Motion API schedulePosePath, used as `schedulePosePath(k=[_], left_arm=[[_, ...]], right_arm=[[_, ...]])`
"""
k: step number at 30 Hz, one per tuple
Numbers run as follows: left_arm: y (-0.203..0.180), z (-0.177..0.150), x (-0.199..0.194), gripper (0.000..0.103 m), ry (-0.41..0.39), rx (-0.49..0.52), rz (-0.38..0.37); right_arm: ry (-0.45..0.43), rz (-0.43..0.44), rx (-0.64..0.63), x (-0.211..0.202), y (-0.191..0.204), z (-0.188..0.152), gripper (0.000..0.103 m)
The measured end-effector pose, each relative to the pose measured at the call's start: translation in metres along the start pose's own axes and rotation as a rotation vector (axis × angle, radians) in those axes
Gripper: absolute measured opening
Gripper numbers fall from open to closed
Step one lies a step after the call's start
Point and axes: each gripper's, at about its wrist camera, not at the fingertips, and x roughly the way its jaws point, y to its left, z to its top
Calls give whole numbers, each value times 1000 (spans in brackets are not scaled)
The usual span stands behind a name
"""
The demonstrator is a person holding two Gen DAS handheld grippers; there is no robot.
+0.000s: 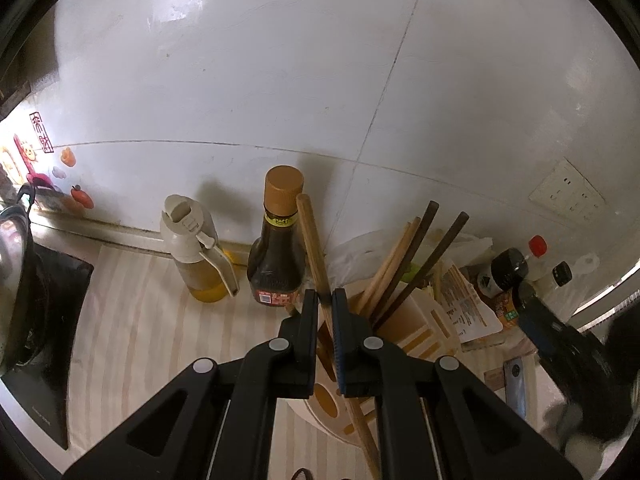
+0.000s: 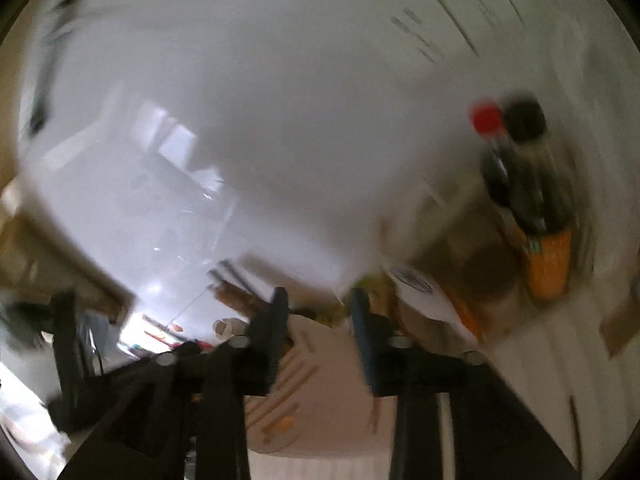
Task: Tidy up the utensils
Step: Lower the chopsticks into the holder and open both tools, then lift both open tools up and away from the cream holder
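Left wrist view is showing the left claw (image 1: pixel 326 300) gripping a light wooden chopstick (image 1: pixel 314 240) across its shaft, directly above the cream utensil holder (image 1: pixel 416 332) already carrying several chopsticks (image 1: pixel 404 264). The soy sauce bottle (image 1: pixel 276 248) is standing just beside the raised end; any swing is risking a knock. The right claw (image 2: pixel 320 308), blurred, is standing with jaws apart and nothing visibly between them, near the same holder. Both claws converging there is risking a collision, or tipping the holder on the worktop (image 1: pixel 132 320).
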Motion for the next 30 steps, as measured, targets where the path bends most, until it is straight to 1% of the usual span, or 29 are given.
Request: schedulePosePath(k=[1, 2, 5, 6, 8, 11, 13, 15, 16, 17, 18, 19, 20, 21, 22, 23, 24, 25, 27, 28, 30], left_arm=[[-2, 0, 0, 6, -4, 5, 5], [-2, 0, 0, 6, -6, 8, 10], [-4, -2, 3, 6, -1, 13, 21], [-4, -2, 4, 6, 3, 10, 25], [-5, -3, 6, 7, 12, 14, 37], [-4, -4, 8, 9, 16, 11, 49], [-3, -3, 8, 9, 16, 5, 48], [-5, -3, 8, 9, 14, 14, 58], [-6, -4, 9, 9, 14, 21, 64], [-6, -4, 9, 12, 14, 23, 64], [-7, -4, 9, 15, 15, 24, 56], [-8, -5, 8, 23, 15, 20, 42], [-9, -5, 7, 35, 15, 18, 30], [-12, -5, 6, 42, 11, 17, 18], [-15, -6, 4, 59, 4, 19, 11], [-19, -7, 2, 77, -3, 23, 13], [-23, -7, 0, 83, -15, 31, 20], [-28, -8, -4, 88, -28, 37, 26], [-35, -8, -8, 88, -37, 40, 17], [-39, -8, -11, 88, -42, 41, 27], [-44, -7, -16, 89, -48, 44, 47]], right_arm=[[56, -26, 7, 11, -6, 9, 37], [93, -50, 1, 20, -10, 15, 37], [251, -90, -16, 62, -19, 34, 37], [291, -100, -26, 72, -19, 37, 37], [333, -134, -57, 90, -18, 40, 35], [353, -152, -96, 104, -11, 42, 31], [286, -172, -146, 91, 6, 44, 31], [226, -111, -181, 74, 23, 46, 31], [233, -84, -190, 72, 28, 46, 31], [275, -55, -197, 76, 33, 44, 31], [307, -48, -189, 81, 32, 43, 31], [335, -68, -177, 88, 29, 41, 31], [349, -110, -169, 94, 23, 41, 31], [355, -133, -154, 98, 17, 42, 31], [366, -146, -130, 103, 10, 42, 31], [382, -157, -102, 107, 2, 44, 29], [397, -155, -75, 112, -5, 44, 27], [408, -146, -63, 114, -9, 45, 25], [412, -162, -78, 119, -8, 47, 24], [414, -170, -91, 121, -5, 48, 24], [429, -217, -117, 128, -2, 50, 24]])
